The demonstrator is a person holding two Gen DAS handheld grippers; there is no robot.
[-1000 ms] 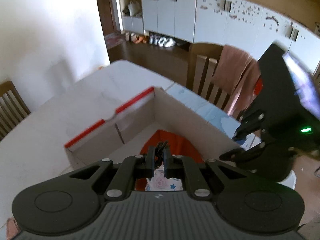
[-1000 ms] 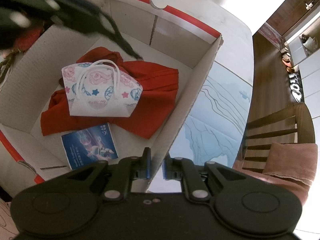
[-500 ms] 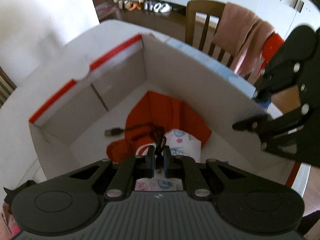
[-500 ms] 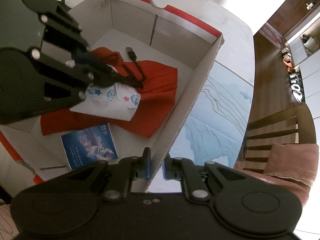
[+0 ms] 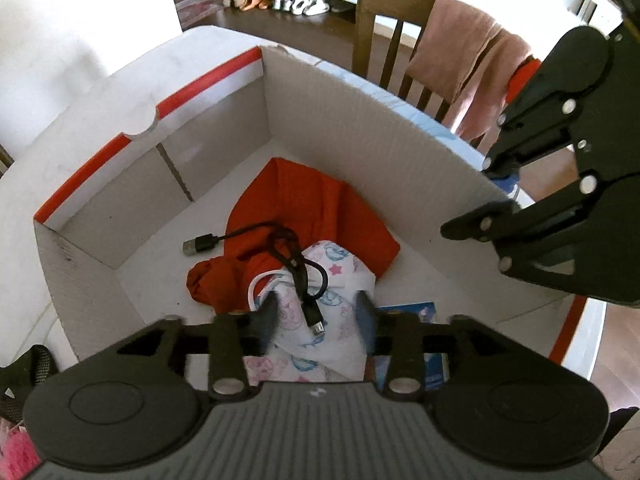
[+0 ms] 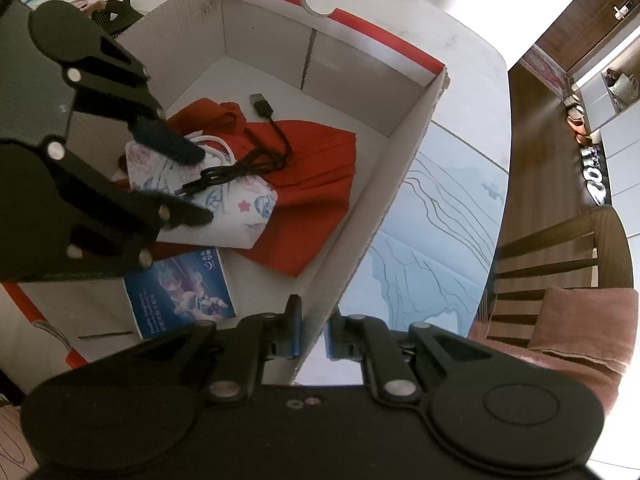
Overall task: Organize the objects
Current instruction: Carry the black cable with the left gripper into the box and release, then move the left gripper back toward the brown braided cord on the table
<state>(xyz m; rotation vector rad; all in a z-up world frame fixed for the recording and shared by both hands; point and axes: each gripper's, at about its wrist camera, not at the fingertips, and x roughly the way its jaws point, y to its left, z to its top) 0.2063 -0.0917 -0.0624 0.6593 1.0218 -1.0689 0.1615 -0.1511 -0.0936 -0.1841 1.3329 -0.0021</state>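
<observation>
Cardboard box with red-edged flaps occupies the centre of the left wrist view and the upper left of the right wrist view, standing open on a white table. Contents on the box floor: a red cloth, a small white patterned bag lying on it, and a blue printed booklet flat beside them toward the lower edge of the frame.

Black USB cable lies loose in the box, draped across the red cloth and the patterned bag; one plug rests on the box floor at centre left of the left wrist view, the other on the bag.

Left gripper hangs over the bag at lower centre, jaws opening, pads apart on either side of the cable's near plug and not pressing it. Cable is released.

Right gripper sits at the lower centre of its own view, clenched on the box's side wall, one blue pad on each face of the cardboard.

Wooden chair with a pink towel over its back stands at the upper right, beyond the table.
</observation>
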